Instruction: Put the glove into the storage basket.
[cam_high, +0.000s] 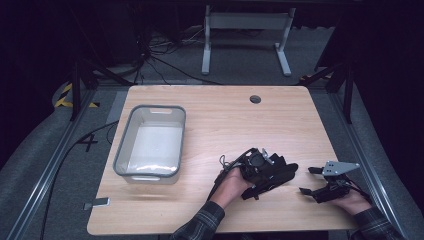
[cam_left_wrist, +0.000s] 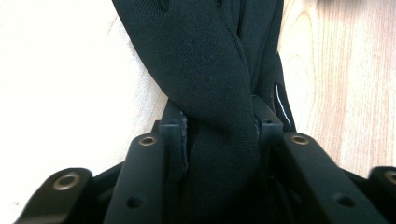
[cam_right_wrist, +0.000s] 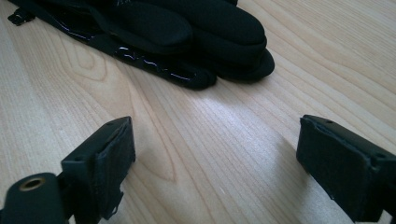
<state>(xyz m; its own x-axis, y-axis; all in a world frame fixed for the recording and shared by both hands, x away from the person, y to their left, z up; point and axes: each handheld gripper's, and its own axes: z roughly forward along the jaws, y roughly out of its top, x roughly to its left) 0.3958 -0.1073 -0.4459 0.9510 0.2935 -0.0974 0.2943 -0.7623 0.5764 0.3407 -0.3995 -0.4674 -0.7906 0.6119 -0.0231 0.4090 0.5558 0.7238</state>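
A black glove (cam_high: 281, 172) lies on the wooden table (cam_high: 225, 125), right of centre near the front. My left gripper (cam_high: 265, 176) comes at it from the left and is shut on it. In the left gripper view, both pads (cam_left_wrist: 179, 140) press on a bunched fold of the glove (cam_left_wrist: 210, 70), which stretches away ahead of the jaws. My right gripper (cam_high: 306, 180) rests low on the table just right of the glove, open. Between its wide-apart jaws (cam_right_wrist: 215, 158) is only bare wood, and the glove's fingertips (cam_right_wrist: 187, 32) lie a short way ahead.
A clear plastic bin with a grey rim (cam_high: 120, 150) stands on the left half of the table. A round cable hole (cam_high: 255, 99) sits near the far edge. A small metal clip (cam_high: 97, 203) hangs at the front left corner. Dark floor and cables surround the table.
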